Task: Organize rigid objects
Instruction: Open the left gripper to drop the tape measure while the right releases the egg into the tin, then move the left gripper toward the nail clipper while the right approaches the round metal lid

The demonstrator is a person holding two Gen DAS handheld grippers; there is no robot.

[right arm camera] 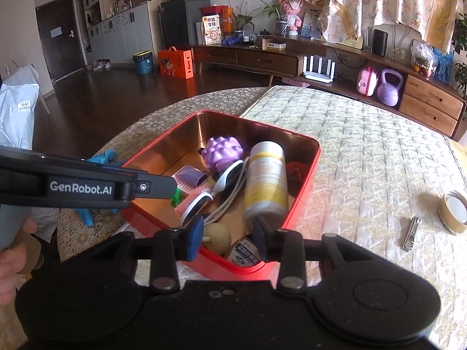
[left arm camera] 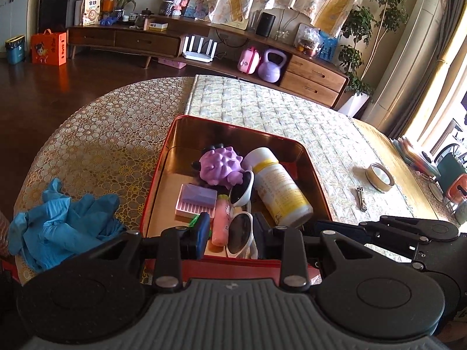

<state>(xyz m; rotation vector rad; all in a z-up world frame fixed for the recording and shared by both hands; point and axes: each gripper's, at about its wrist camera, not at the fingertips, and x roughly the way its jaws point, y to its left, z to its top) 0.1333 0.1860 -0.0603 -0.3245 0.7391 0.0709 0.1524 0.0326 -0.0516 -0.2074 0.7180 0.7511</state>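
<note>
A red tin box (left arm camera: 233, 127) (right arm camera: 303, 180) with a gold inside stands on the table. In it lie a purple spiky toy (left arm camera: 221, 166) (right arm camera: 223, 148), a white and yellow bottle (left arm camera: 280, 186) (right arm camera: 265, 180), white sunglasses (left arm camera: 240, 227) (right arm camera: 201, 201), a pink tube (left arm camera: 221, 221) and a pink and purple comb case (left arm camera: 195, 199). My left gripper (left arm camera: 232, 232) hovers over the near rim, jaws apart, with the tube and a sunglasses lens below the gap. My right gripper (right arm camera: 229, 234) stands open over the box's near corner, above a beige round piece (right arm camera: 217, 234) and a labelled roll (right arm camera: 243, 255).
A nail clipper (right arm camera: 410, 233) (left arm camera: 361, 198) and a tape roll (right arm camera: 455, 210) (left arm camera: 379, 176) lie on the quilted mat right of the box. Crumpled blue gloves (left arm camera: 58, 218) sit left of it. The left gripper's arm (right arm camera: 87, 188) crosses the right wrist view from the left.
</note>
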